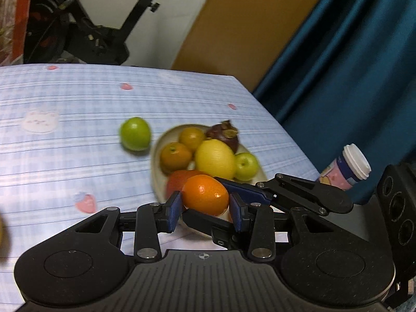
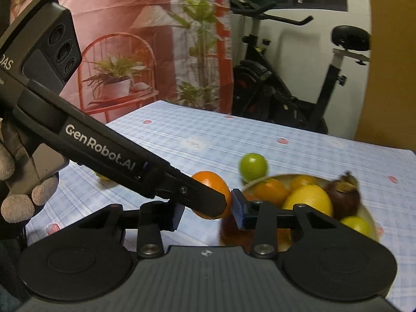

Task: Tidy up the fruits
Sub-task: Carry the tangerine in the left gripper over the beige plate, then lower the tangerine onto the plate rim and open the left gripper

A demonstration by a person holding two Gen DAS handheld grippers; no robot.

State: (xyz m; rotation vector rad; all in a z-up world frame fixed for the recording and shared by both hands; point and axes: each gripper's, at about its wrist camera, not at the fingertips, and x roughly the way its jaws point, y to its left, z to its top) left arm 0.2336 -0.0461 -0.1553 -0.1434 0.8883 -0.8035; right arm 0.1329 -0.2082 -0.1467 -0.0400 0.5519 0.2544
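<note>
I've got the table [image 1: 65,130] w/ its blue plaid cloth filling most of both views, and the plate [image 1: 156,166] of fruit sits toward its right edge, just ahead of both claws. Off the plate, a green fruit [image 1: 135,134] lies alone on the cloth just left of the rim, not touching it as far as I can tell. On the plate the big lemon [image 1: 215,161] lies w/ its long axis running roughly left-right, tilted a bit down to the right in the left wrist view; beside it a small green apple [image 1: 246,166], stem dimple facing up, plus two darker oranges and a mangosteen at the back. My left gripper [image 1: 205,208] holds the orange [image 1: 205,195]: the fruit sits squarely between the blue pads [image 1: 173,209], long axis across the jaws, pads pressing on both ends, jaws narrow. It hangs above the plate's near rim. The right gripper [image 2: 208,214] comes in from the right, jaws close together; in its own view one blue pad sits right beside the same orange, but the left claw's arm covers the other side, so I can't tell if it actually touches. A gloved hand [image 2: 18,182] shows at far left, on the left claw's handle.
</note>
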